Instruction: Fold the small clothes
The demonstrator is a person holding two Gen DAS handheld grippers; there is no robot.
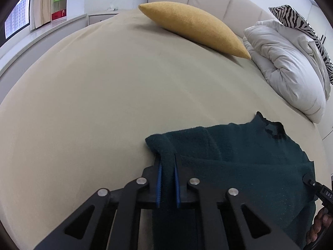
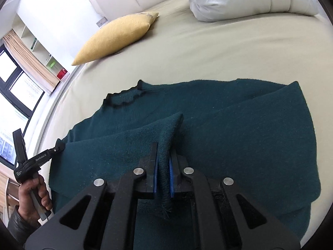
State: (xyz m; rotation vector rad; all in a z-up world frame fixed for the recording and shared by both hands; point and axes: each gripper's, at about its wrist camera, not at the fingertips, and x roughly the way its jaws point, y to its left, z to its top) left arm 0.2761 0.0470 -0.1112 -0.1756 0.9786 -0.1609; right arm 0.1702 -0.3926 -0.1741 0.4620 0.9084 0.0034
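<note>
A dark green knit sweater [image 2: 229,125] lies spread on the beige bed sheet [image 1: 104,104], its black-trimmed collar [image 2: 124,98] toward the pillows. My left gripper [image 1: 167,162] is shut on a folded edge of the sweater [image 1: 239,162] at its left side. My right gripper [image 2: 164,152] is shut on a raised fold of the sweater, lifting a ridge of cloth above the body. The left gripper also shows in the right wrist view [image 2: 59,145], pinching the sweater's left edge. The right gripper's tip shows in the left wrist view [image 1: 308,179] at the sweater's right edge.
A yellow cushion [image 1: 195,27] lies near the headboard. A white bundled duvet [image 1: 291,70] and a zebra-print pillow [image 1: 301,20] sit at the right of the bed. Window, curtain and shelves stand beyond the bed's left edge [image 1: 20,48].
</note>
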